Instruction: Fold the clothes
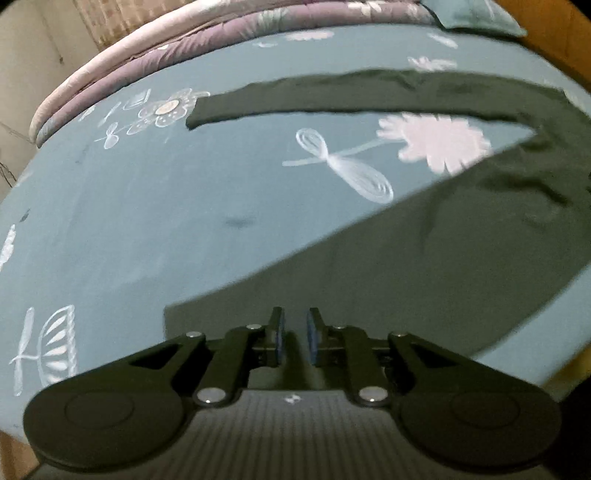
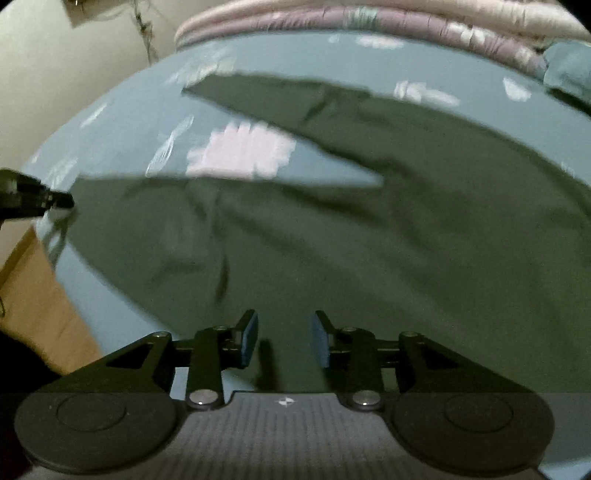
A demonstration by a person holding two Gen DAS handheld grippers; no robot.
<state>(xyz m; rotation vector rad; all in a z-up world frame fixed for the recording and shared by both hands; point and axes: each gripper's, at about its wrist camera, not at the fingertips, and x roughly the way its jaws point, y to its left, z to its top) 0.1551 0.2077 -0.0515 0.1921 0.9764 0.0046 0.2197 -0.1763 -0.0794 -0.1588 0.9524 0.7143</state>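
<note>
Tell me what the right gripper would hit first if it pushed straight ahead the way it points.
Most likely the dark green garment spread on the bed: the right gripper, jaws apart and empty, points down at it, though depth is unclear.

From the left gripper, bare bedsheet lies open from nine round to twelve o'clock, crossed only by the shirt's sleeve flat at twelve. A rolled quilt walls off the far edge at eleven, with a pillow at one. From the right gripper, the shirt covers the way ahead, and the wall closes ten o'clock.
</note>
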